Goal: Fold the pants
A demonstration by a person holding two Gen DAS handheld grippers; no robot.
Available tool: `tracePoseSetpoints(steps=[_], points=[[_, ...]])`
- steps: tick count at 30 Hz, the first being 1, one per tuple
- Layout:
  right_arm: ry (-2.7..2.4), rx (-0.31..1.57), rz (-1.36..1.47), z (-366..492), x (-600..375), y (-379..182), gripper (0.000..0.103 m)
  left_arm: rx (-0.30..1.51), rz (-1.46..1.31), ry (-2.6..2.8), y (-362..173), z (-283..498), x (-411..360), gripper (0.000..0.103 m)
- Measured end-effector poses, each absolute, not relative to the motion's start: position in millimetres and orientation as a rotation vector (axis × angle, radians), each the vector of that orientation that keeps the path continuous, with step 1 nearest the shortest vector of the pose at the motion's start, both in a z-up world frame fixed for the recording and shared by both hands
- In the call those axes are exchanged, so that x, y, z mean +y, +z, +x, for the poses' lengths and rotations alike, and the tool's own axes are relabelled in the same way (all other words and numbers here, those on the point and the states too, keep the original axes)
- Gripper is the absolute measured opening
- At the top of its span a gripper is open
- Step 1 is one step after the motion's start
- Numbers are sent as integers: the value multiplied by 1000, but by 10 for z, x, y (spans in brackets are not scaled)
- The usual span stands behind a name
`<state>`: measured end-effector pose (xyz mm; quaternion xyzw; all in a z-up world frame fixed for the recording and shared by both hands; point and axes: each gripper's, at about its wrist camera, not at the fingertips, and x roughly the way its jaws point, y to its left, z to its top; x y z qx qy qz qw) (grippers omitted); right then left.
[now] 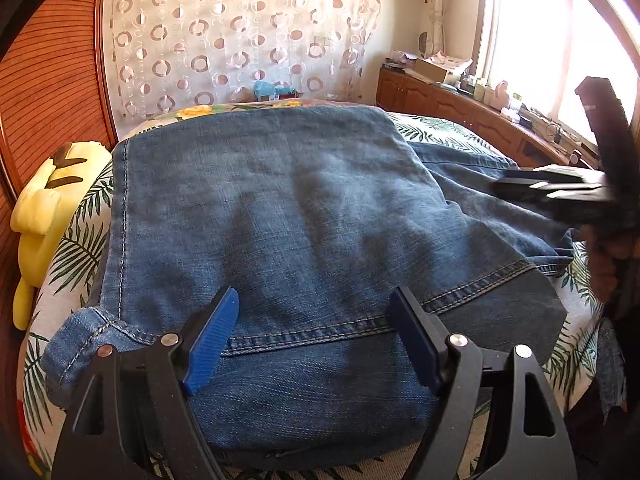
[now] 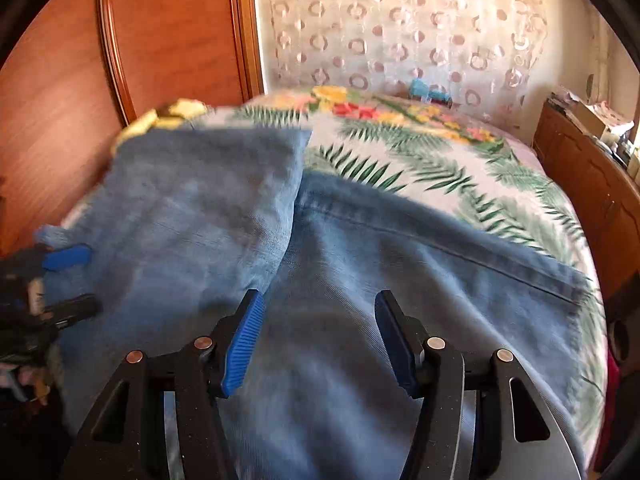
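Observation:
Blue jeans (image 1: 280, 200) lie folded on a bed with a palm-leaf sheet (image 2: 420, 160). In the left wrist view a folded-over layer covers most of the pile, and a stitched seam (image 1: 360, 320) runs across near me. My left gripper (image 1: 316, 300) hovers open over that near edge with only denim under its blue pads. My right gripper (image 2: 320, 300) is open too, just above the lower layer of the jeans (image 2: 400, 272), beside the folded layer (image 2: 192, 208). Each gripper shows in the other's view: the right gripper (image 1: 504, 186) at the right, the left gripper (image 2: 76, 282) at the left.
A yellow plush toy (image 1: 44, 208) lies at the bed's left edge against a wooden panel (image 1: 48, 80). A ring-patterned curtain (image 1: 240, 40) hangs behind the bed. A wooden cabinet (image 1: 440, 96) with clutter runs under the window on the right.

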<state>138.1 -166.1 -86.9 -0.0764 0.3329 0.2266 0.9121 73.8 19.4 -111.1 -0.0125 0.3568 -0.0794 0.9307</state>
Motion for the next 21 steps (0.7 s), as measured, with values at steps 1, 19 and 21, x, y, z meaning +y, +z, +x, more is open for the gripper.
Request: tracePoseSetpoints(steps=[1, 19, 21], points=[[457, 668, -147, 1297, -1761, -819, 61, 730, -25, -161, -1111, 740, 192, 79], [124, 690, 44, 392, -3694, -1137, 61, 721, -31, -157, -1115, 749, 208, 81], [137, 695, 58, 400, -3702, -1171, 61, 720, -31, -157, -1114, 749, 209, 81]])
